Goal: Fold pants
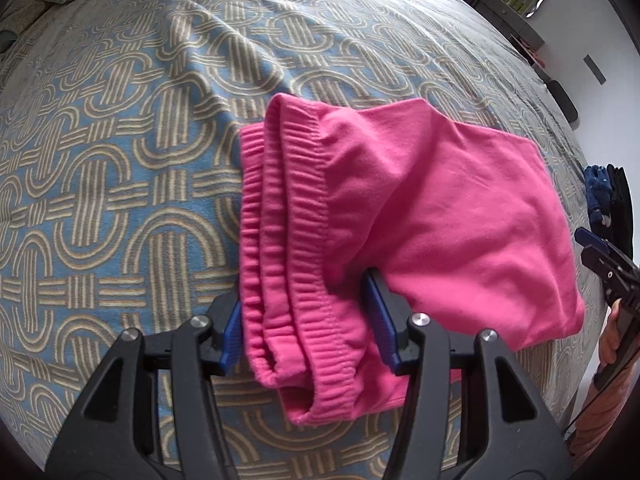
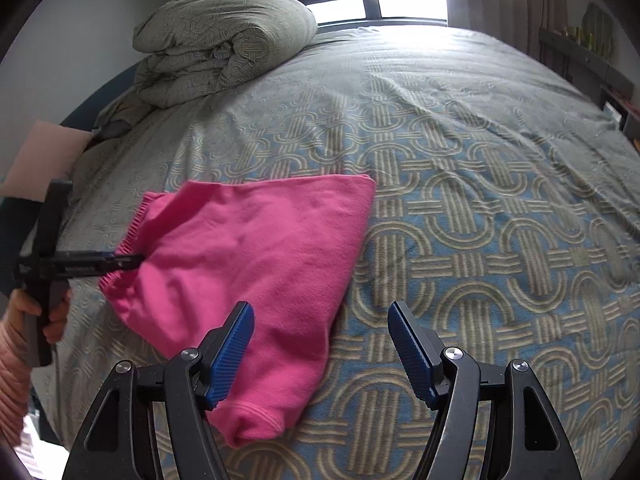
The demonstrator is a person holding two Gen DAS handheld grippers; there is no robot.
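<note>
Pink folded fleece pants (image 1: 420, 208) lie on the bed; left gripper (image 1: 308, 320) straddles the waistband, released; right gripper (image 2: 320, 344) spread, empty.

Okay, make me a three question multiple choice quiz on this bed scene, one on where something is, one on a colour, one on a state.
1. Where does the folded duvet lie?
A. on the floor
B. at the bed's far end by the window
C. on the pants

2. What colour are the pants?
A. pink
B. green
C. white

3. How is the right gripper?
A. shut on the pants
B. shut on the bedspread
C. open, holding nothing

Answers: B, it sits below the window; A, bright pink cloth; C, its pads stand apart over the bedspread.
</note>
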